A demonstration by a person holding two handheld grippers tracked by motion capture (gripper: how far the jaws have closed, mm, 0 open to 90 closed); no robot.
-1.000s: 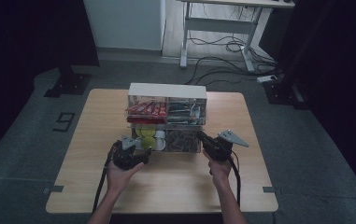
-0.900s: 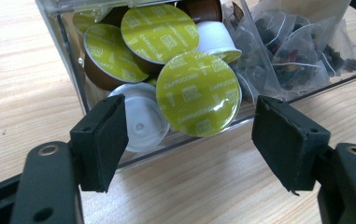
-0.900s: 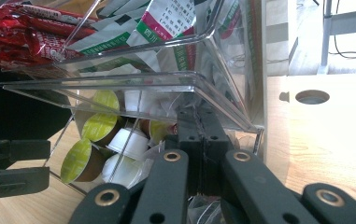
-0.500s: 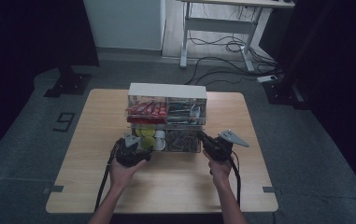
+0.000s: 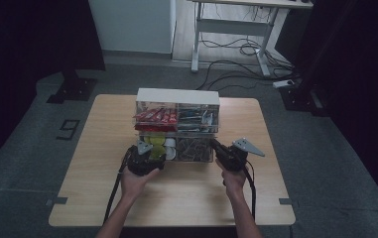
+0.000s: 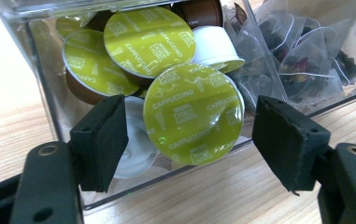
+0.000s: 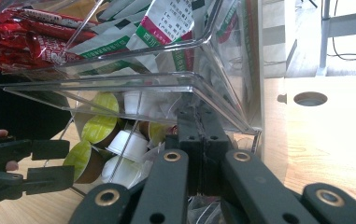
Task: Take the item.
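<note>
Left gripper view: the left gripper [image 6: 192, 135] is held wide open, its black pads either side of a green cappuccino capsule [image 6: 193, 113] leaning at the front of the clear organizer [image 5: 176, 126], with no contact made. Pressed together on nothing visible, the right gripper [image 7: 204, 135] is seen at the organizer's lower right corner. A wooden table [image 5: 102, 148] is set on grey floor [image 5: 23, 148], tea bags [image 6: 297, 60] stored beside the capsules.

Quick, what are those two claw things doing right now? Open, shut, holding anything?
Left gripper: open, jaws on either side of a green cappuccino capsule, not gripping it.
Right gripper: shut, nothing visibly held.
</note>
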